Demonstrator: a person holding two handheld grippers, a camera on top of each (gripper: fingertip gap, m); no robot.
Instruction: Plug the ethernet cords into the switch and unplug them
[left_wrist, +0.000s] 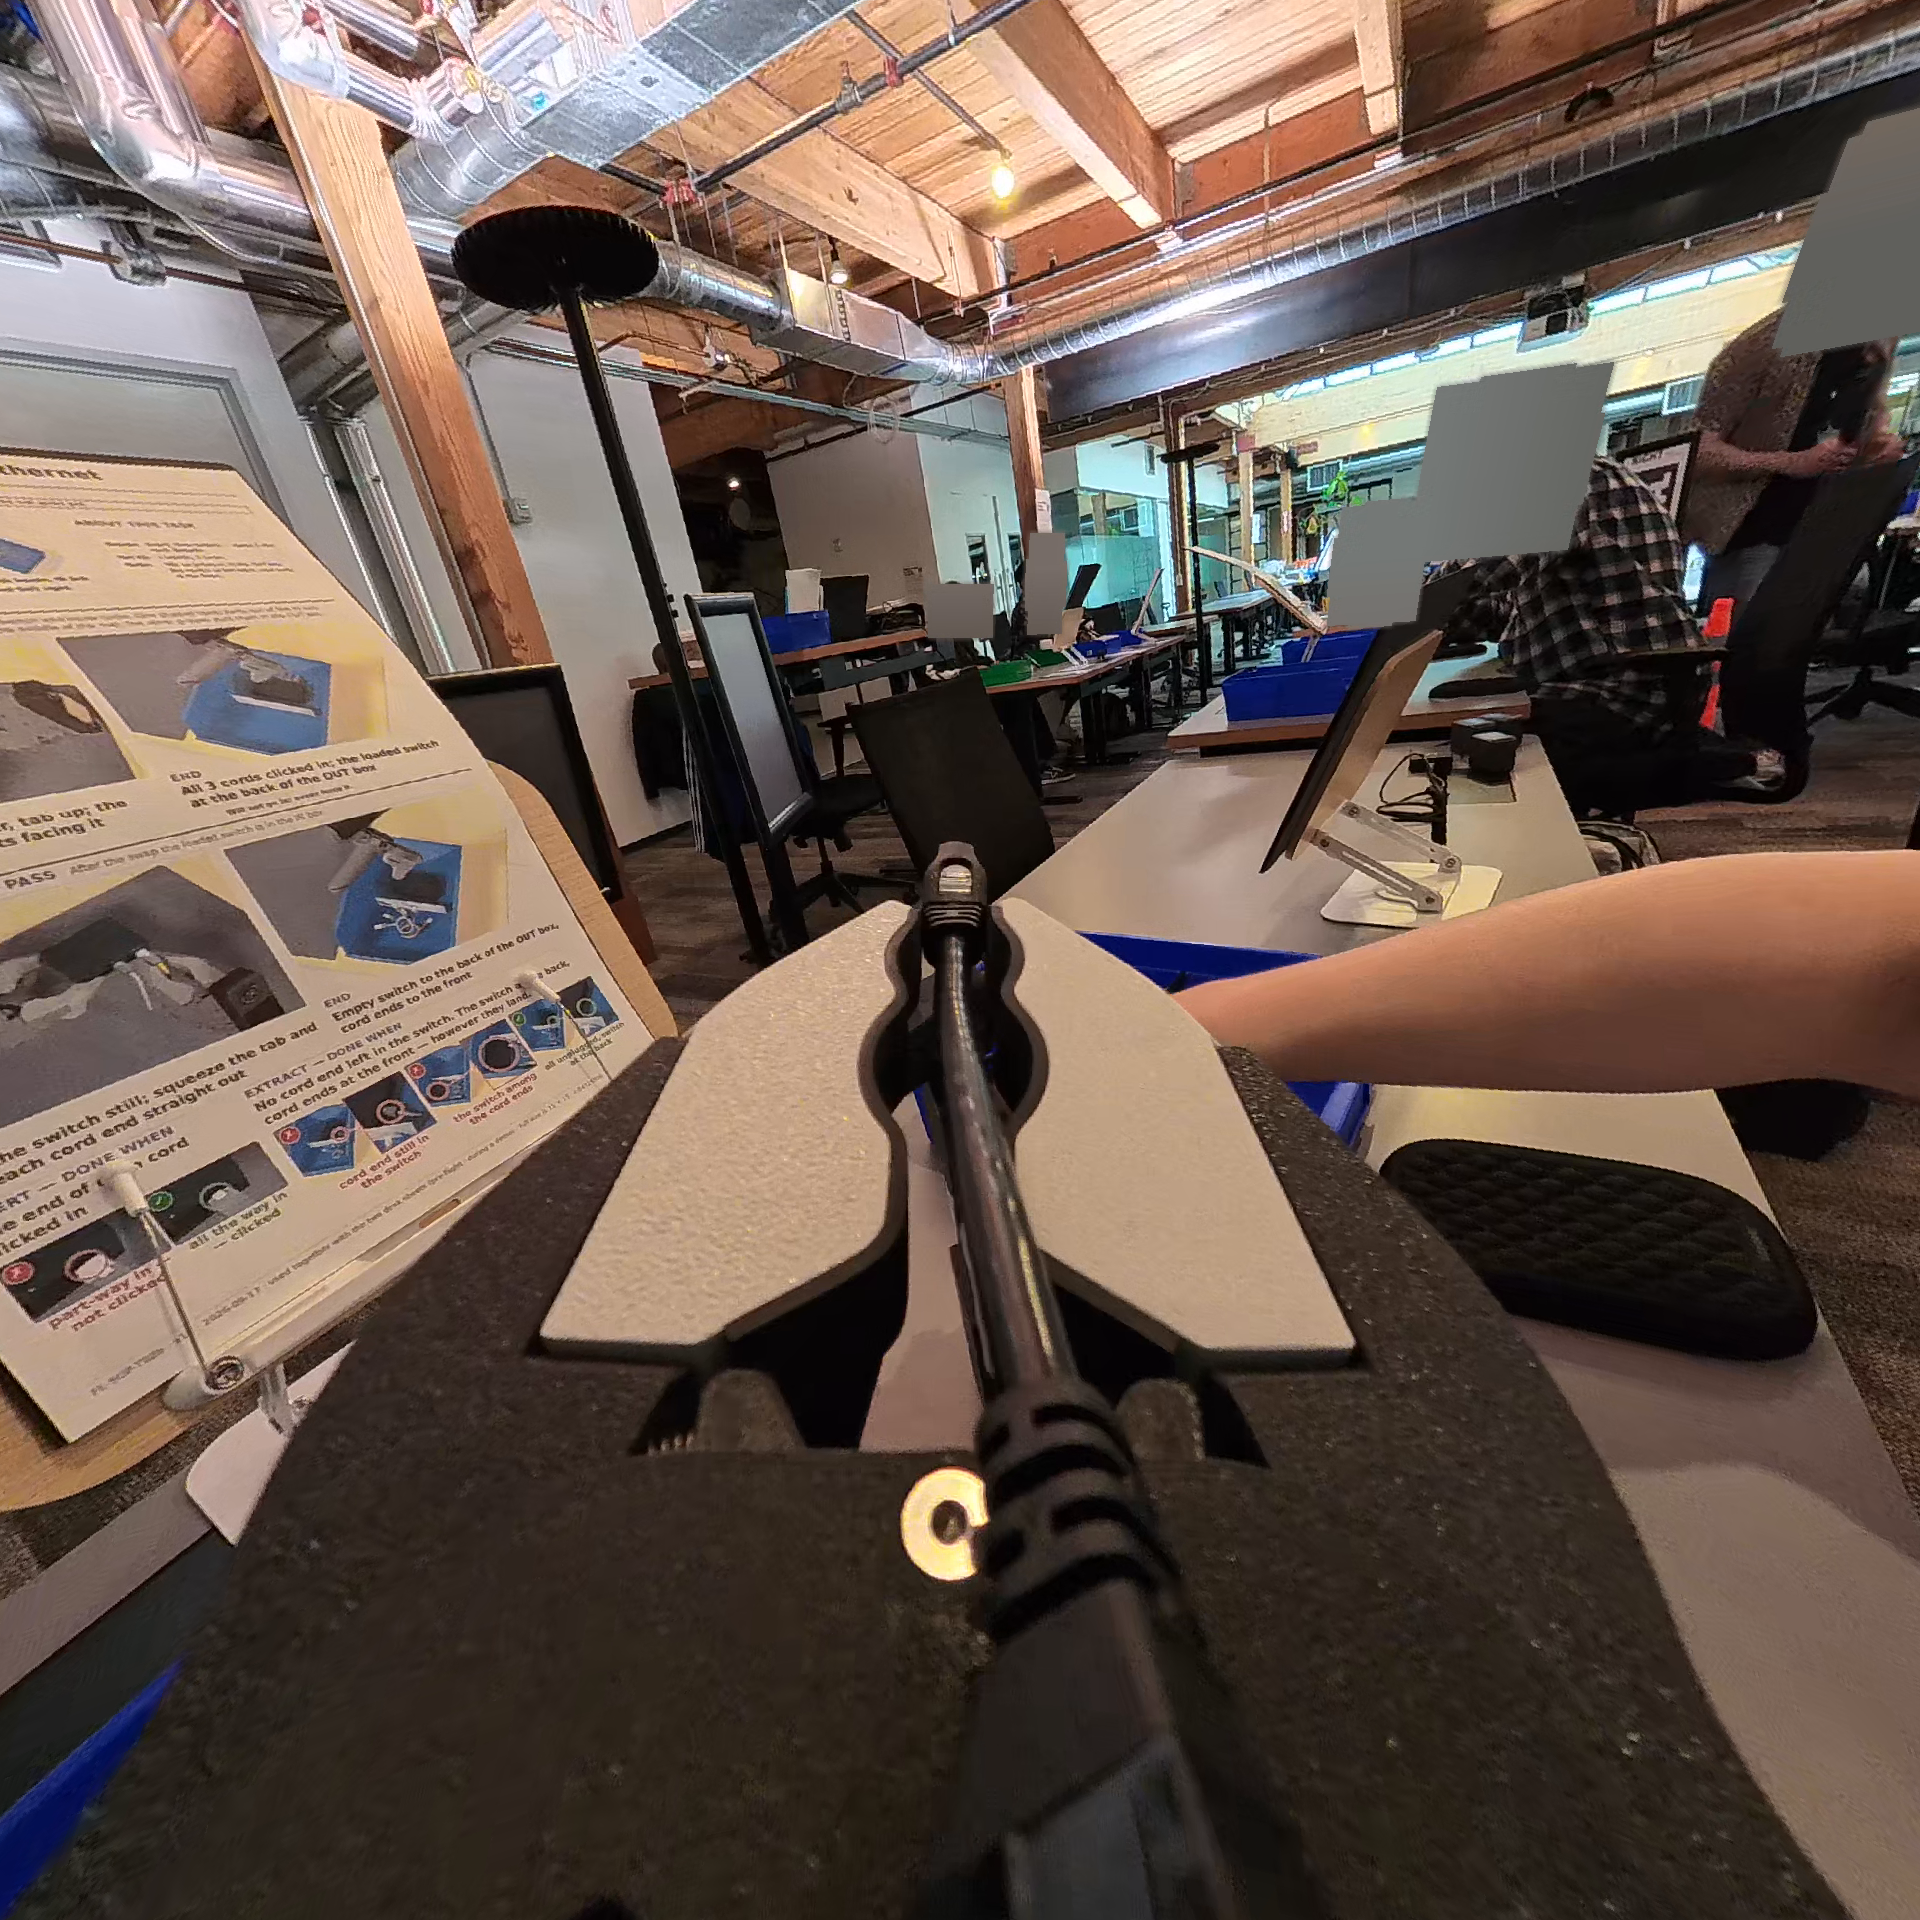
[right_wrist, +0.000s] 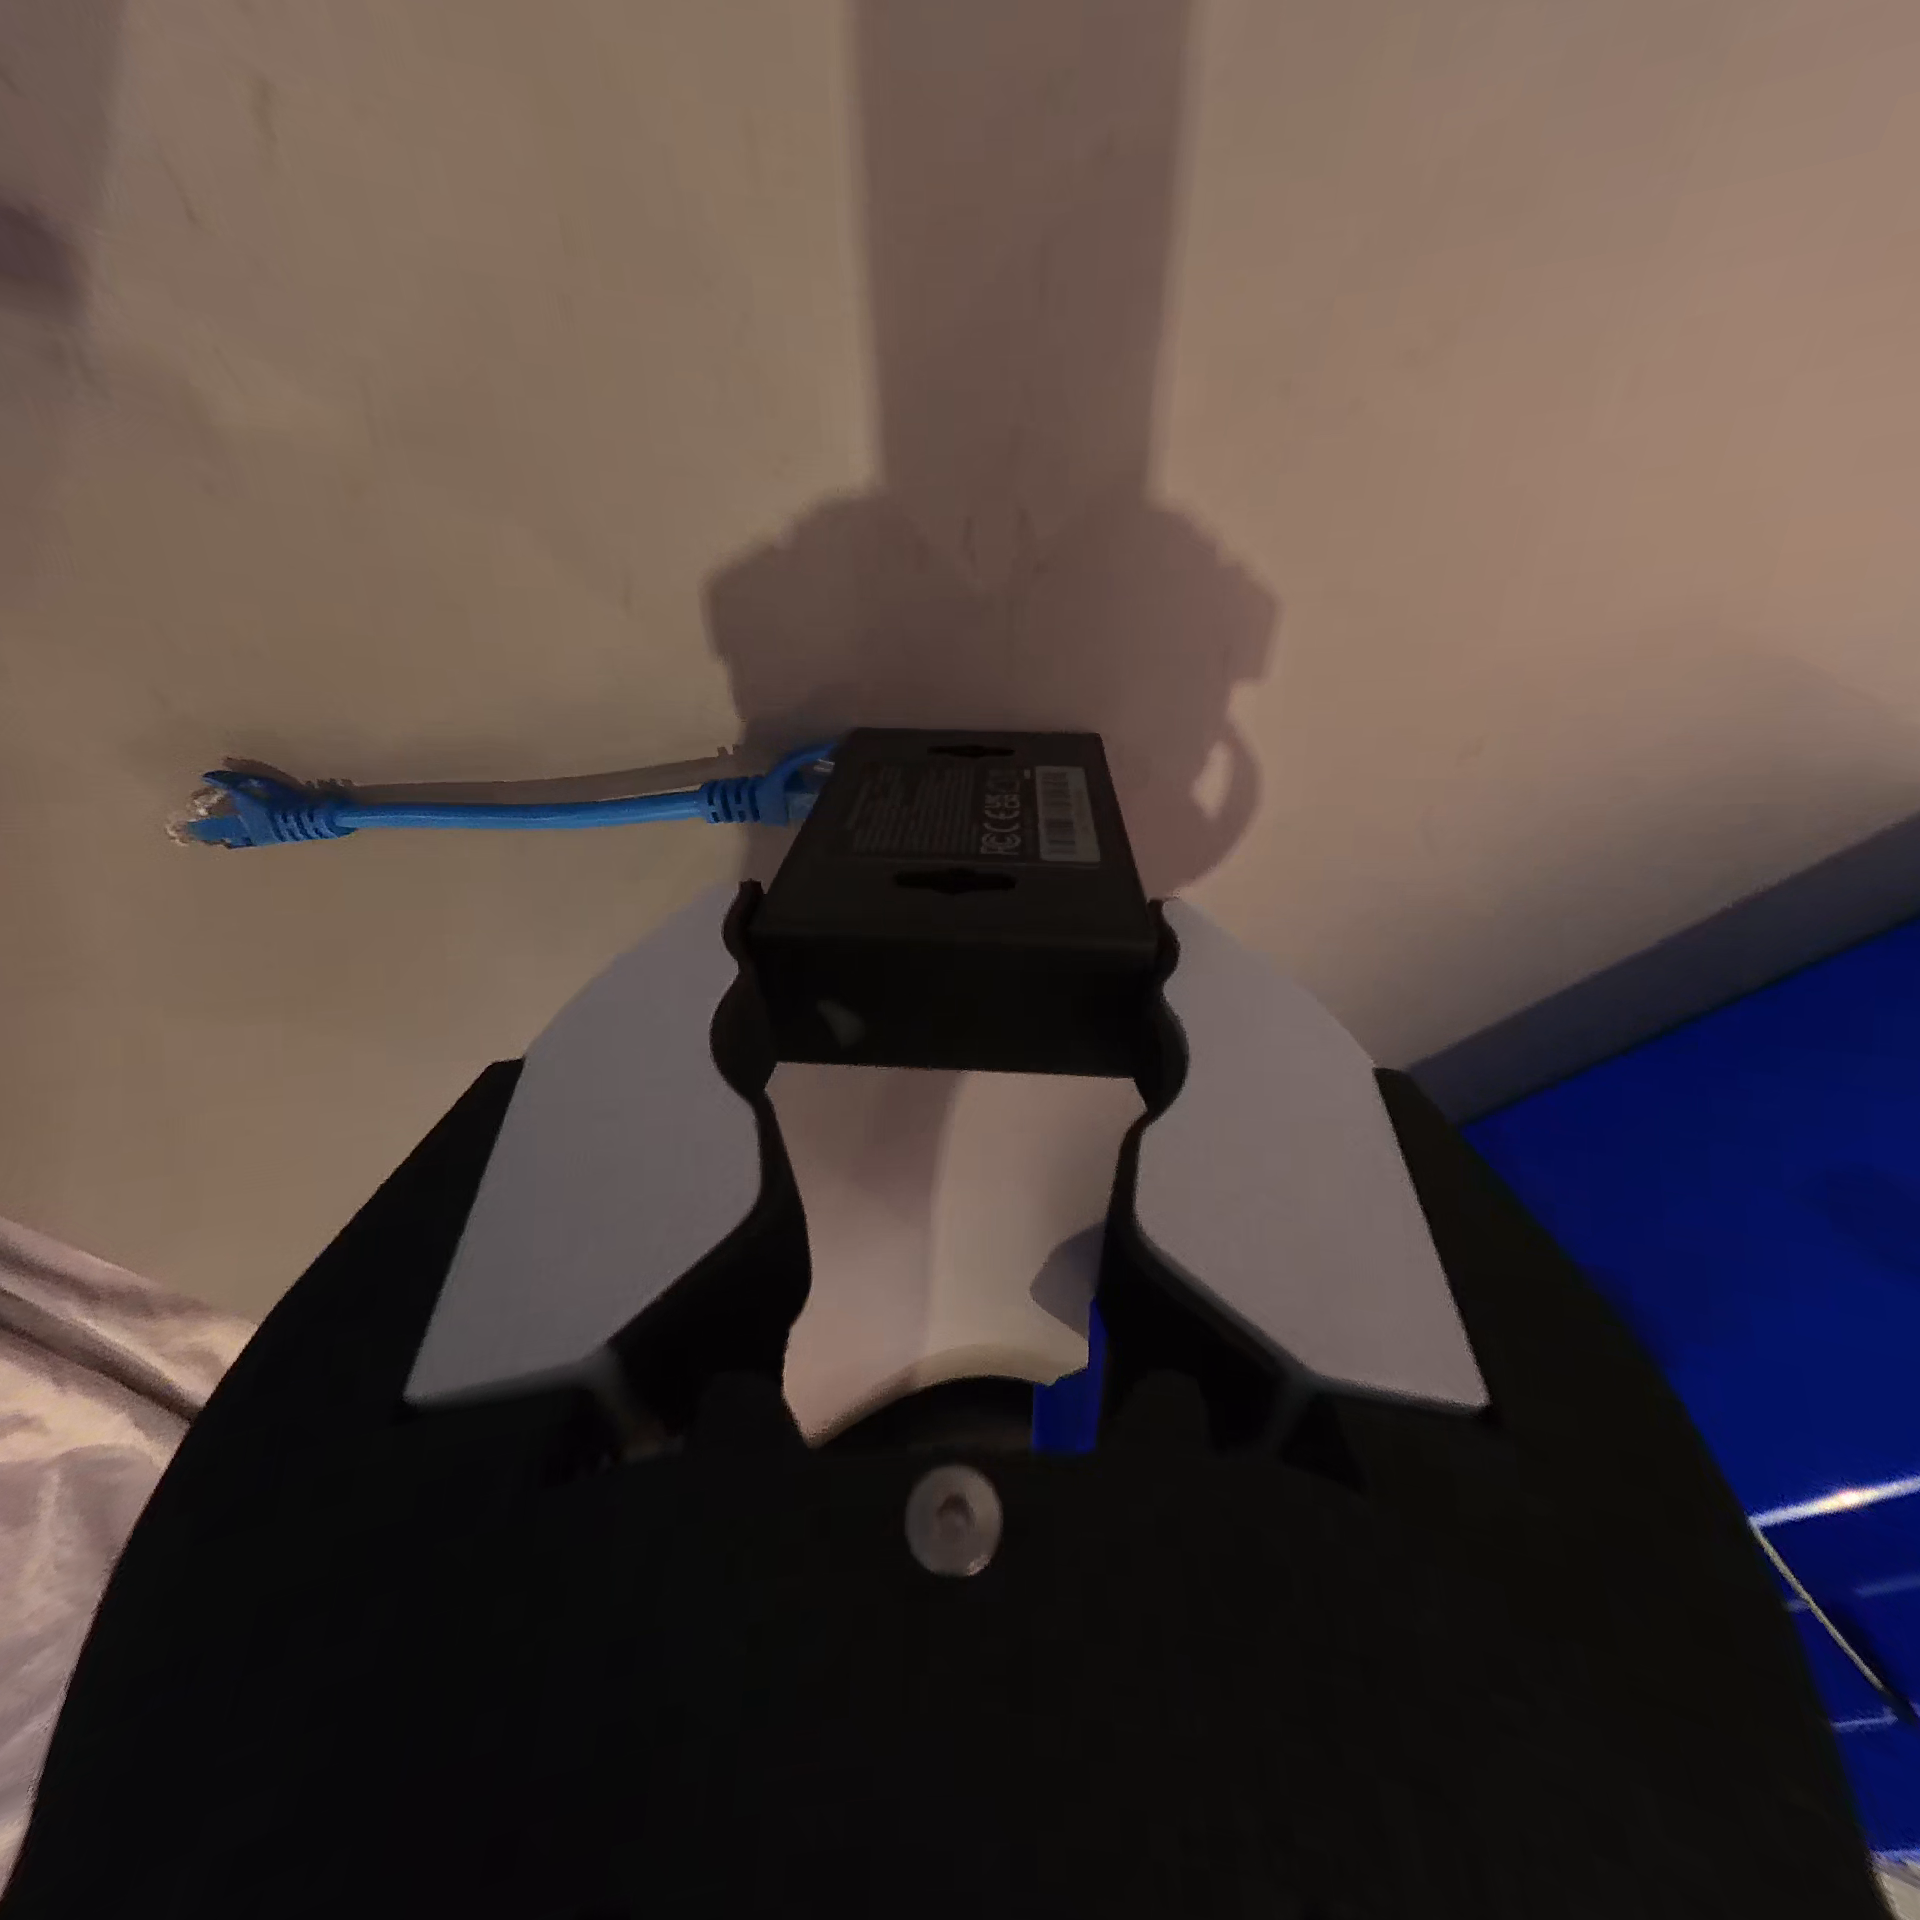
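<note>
Left wrist view: our left gripper (left_wrist: 948, 940) is clamped on a black ethernet cord (left_wrist: 982, 1122), which runs up the slot between the two fingers.
Cord position: free plug (left_wrist: 954, 871) pokes out just past the fingertips; the other booted end (left_wrist: 1070, 1496) lies back near the gripper body.
Cord handling: we judge it light, the cable springy, the boots stiff; the clear plug tip and its latch tab are the fragile part.
Cord grip point: best held on the boot just behind the plug, so the tip doesn't wag.
Right wrist view: our right gripper (right_wrist: 951, 935) has its jaws closed on the sides of the switch (right_wrist: 951, 842), which juts forward from the fingertips.
Switch look: small black box, underside up, two keyhole slots and a label strip showing.
Switch handling: rigid, light, smooth case; we expect it could twist in the pads under insertion push, so grip the flat sides squarely.
Blue cord (right_wrist: 499, 810): one end at the switch's far-left corner, ahead and left of the jaws; seated or not, we can't tell. Free end lies on the table (right_wrist: 416, 416).
Grey cord (right_wrist: 623, 779): runs alongside the blue, mostly hidden.
</note>
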